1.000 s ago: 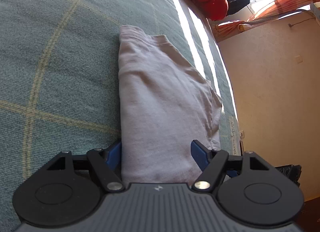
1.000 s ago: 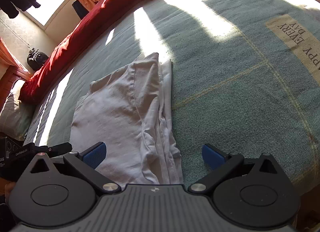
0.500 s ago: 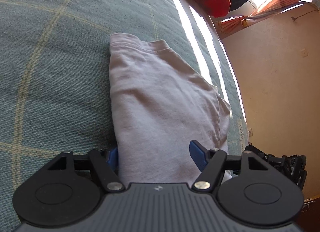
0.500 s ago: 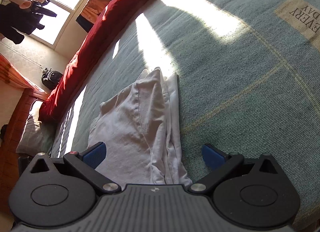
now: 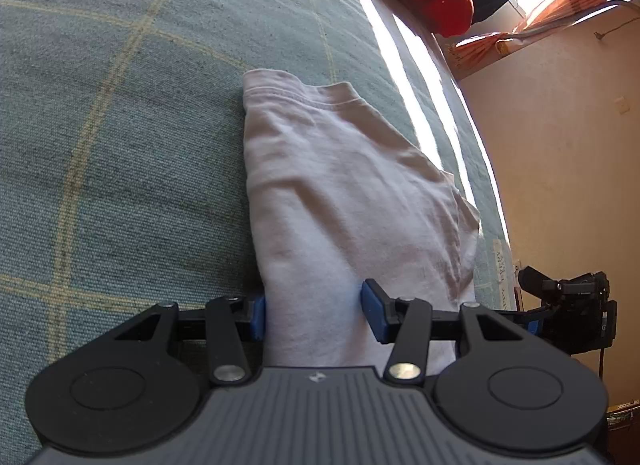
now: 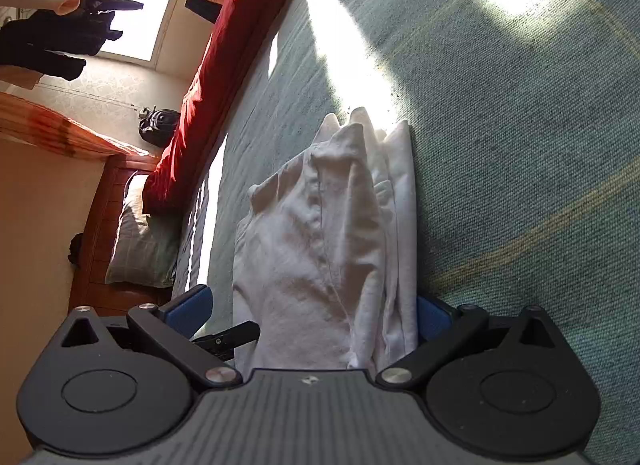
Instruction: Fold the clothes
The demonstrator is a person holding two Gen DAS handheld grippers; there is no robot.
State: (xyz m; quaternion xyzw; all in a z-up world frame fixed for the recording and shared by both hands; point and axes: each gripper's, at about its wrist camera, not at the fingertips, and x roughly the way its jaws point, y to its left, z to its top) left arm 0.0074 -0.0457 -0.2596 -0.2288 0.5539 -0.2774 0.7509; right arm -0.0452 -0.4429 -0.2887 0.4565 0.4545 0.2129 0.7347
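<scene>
A folded white garment (image 5: 352, 201) is seen lying on the green checked bedspread (image 5: 120, 145), near the bed's side edge toward the wall. The left gripper (image 5: 316, 315) is closing at mid width, with the garment's near end between its blue pads; firm contact cannot be confirmed, since that end is hidden behind the gripper body. The right gripper (image 6: 312, 313) is held wide around the garment's other, layered end (image 6: 332, 249); its right pad is largely hidden behind the cloth.
</scene>
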